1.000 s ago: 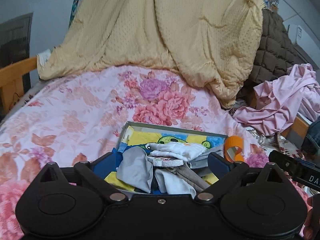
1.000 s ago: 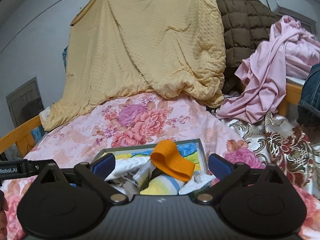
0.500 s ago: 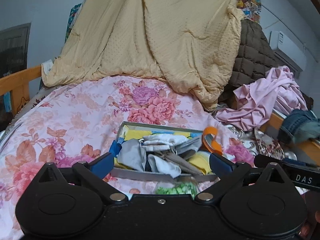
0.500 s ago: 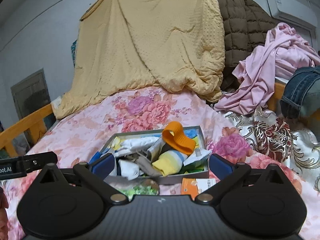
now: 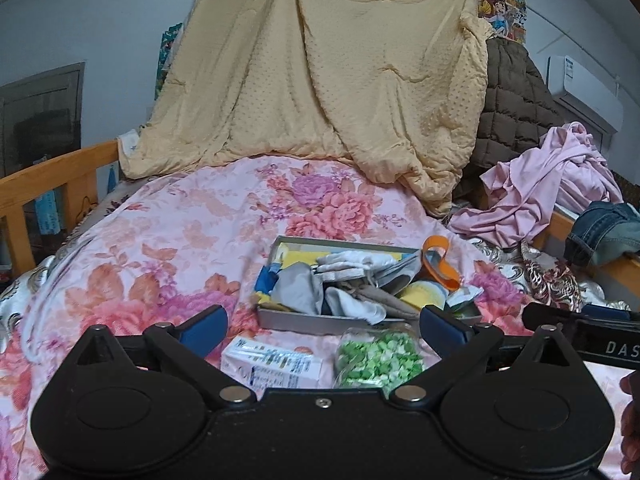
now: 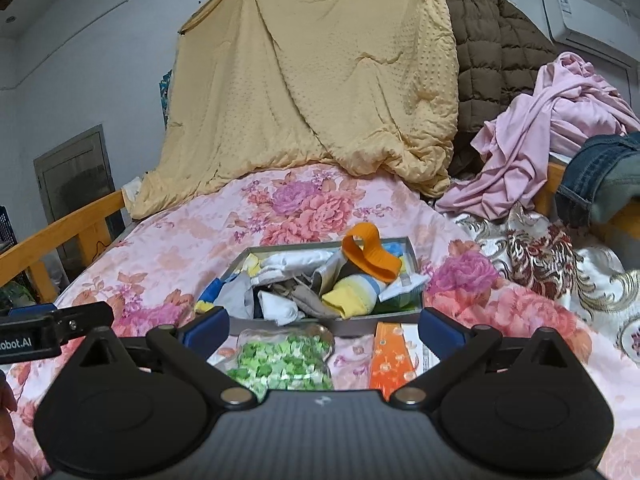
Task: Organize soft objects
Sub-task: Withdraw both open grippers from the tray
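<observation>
Both tools held low over the bed [image 5: 168,240], side by side, facing a grey tray [image 5: 280,314] that sits on the floral quilt. Left tool [image 5: 322,326] spread wide, nothing between its fingers; right tool [image 6: 324,326] likewise released and empty. Tray is heaped with soft things: a grey cloth [image 5: 298,290] at the left end, white socks [image 5: 352,260] across the back, a beige sock [image 5: 384,298] trailing through the middle, a yellow roll [image 6: 354,294] toward the right, and an orange loop [image 6: 370,256] standing up above the pile. Just in front of the tray, on the quilt, lie a clear bag of green bits [image 5: 378,358], a white box [image 5: 272,366] and an orange packet [image 6: 388,364]. Judgement: all of it is light and limp, so weight is no issue; the trouble is tangling, since the pieces overlap and one pulled will likely drag its neighbour. Best hold is a bunched fold or a cuff edge near the top of the heap, pinched deep enough that the cloth does not slide out. The loop looks springy, and being uppermost it seems the easiest first pick. The bag is probably slippery; take it by a gathered corner.
</observation>
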Tool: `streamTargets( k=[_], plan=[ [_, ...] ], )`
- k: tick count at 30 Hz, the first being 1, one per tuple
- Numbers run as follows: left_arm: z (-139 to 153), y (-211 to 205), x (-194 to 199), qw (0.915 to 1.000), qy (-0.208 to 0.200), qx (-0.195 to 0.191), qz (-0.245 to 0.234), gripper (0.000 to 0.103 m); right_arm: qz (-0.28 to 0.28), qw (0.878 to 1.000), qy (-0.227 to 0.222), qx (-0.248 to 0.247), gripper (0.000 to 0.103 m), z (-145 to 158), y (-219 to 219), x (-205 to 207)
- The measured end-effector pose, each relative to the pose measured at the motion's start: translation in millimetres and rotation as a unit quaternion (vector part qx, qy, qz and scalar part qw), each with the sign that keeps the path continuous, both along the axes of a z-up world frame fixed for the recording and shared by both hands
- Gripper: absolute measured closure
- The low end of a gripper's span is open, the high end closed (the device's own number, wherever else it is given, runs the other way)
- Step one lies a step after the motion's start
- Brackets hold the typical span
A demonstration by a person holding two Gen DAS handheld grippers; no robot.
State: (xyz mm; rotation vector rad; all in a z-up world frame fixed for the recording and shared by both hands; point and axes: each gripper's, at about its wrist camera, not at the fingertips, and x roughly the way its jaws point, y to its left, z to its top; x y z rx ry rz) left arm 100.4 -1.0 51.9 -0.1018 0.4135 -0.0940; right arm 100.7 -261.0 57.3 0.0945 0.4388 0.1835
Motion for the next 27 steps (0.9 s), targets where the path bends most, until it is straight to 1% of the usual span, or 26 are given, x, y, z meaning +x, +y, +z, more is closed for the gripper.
streamTargets(
  k=[8,13,17,20,23,27],
  plan=[
    [-10,5,-20,0.9999,0.004,0.005,0.009,0.001,-0.008,1.0,-0.001,-0.006,0.0,-4,-1,-21],
    [-19,11,-30,0.9998,0.0,0.006,0.02,0.001,-0.014,1.0,0.0,-0.015,0.0,-9,1,-30],
    [-32,18,-36,0.9993,0.017,-0.005,0.033,0.001,-0.016,1.0,0.004,-0.019,0.0,-13,5,-35],
    [-39,19,-38,0.9987,0.035,-0.009,0.036,0.001,-0.013,0.999,0.013,-0.033,0.0,-18,9,-37],
    [-45,17,-38,0.9984,0.043,-0.002,0.037,0.001,-0.018,0.999,0.016,-0.046,0.0,-21,13,-38],
    [-50,11,-43,0.9984,0.039,0.017,0.036,0.001,-0.032,0.999,0.022,-0.038,0.0,-24,11,-41]
  ],
)
